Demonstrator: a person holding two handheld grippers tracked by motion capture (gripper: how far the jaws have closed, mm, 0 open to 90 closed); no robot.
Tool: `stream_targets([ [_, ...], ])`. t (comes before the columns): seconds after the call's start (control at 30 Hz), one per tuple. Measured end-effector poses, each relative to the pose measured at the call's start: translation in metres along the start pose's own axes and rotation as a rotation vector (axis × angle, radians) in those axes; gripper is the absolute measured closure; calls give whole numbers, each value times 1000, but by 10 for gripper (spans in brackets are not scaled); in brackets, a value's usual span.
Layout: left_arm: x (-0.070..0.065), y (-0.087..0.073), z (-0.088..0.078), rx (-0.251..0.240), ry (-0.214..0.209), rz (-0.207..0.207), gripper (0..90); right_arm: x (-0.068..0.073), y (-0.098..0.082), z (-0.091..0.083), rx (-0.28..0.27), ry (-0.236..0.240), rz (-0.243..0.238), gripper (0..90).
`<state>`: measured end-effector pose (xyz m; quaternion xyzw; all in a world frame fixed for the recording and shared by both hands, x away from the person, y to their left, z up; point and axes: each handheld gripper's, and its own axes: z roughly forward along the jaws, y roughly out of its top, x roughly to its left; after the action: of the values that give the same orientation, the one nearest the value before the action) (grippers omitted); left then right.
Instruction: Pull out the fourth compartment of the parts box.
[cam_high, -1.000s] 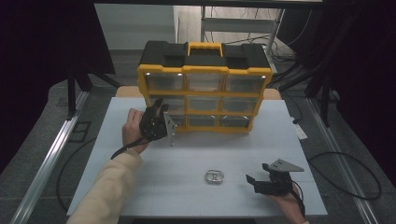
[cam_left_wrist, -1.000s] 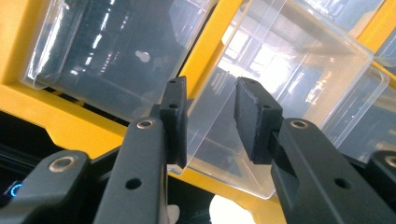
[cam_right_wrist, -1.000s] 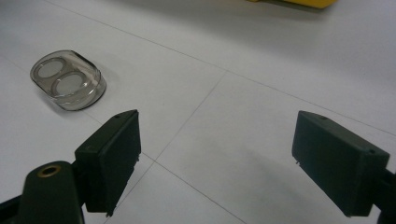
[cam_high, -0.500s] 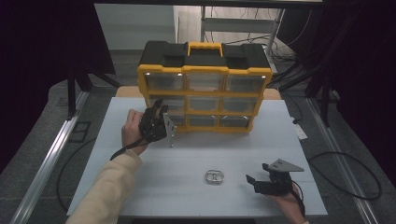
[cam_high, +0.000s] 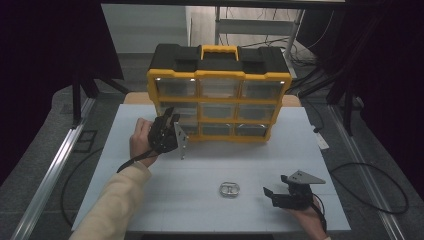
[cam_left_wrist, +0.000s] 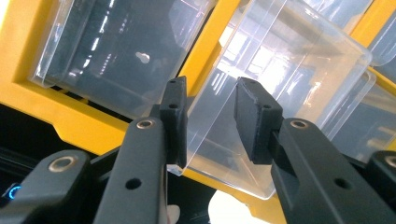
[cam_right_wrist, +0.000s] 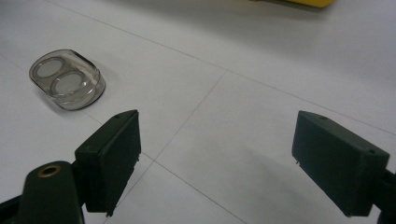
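Pulling the clear drawer (cam_left_wrist: 261, 98), centre of the left gripper view, from the yellow organizer (cam_high: 218, 95) calls for a straight draw. The left gripper (cam_left_wrist: 210, 123) clamps its front wall; the right gripper (cam_right_wrist: 215, 163) gapes wide near the small capsule (cam_right_wrist: 67, 80), upper left.

Organizer (cam_high: 218, 95) across table's (cam_high: 250, 165) far edge

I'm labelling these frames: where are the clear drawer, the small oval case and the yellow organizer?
clear drawer (cam_left_wrist: 243, 107), left gripper view, its front wall.
small oval case (cam_right_wrist: 67, 80), right gripper view, its top.
yellow organizer (cam_high: 218, 75), high view, its front frame.
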<state>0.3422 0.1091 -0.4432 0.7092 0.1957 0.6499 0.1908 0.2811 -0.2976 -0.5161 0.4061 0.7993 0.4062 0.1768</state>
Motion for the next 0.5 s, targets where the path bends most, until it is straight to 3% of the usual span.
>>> stream_targets([
  [0.5,1,0,-6,-7,-7,10,654,0,0,0,0,0,-1,164],
])
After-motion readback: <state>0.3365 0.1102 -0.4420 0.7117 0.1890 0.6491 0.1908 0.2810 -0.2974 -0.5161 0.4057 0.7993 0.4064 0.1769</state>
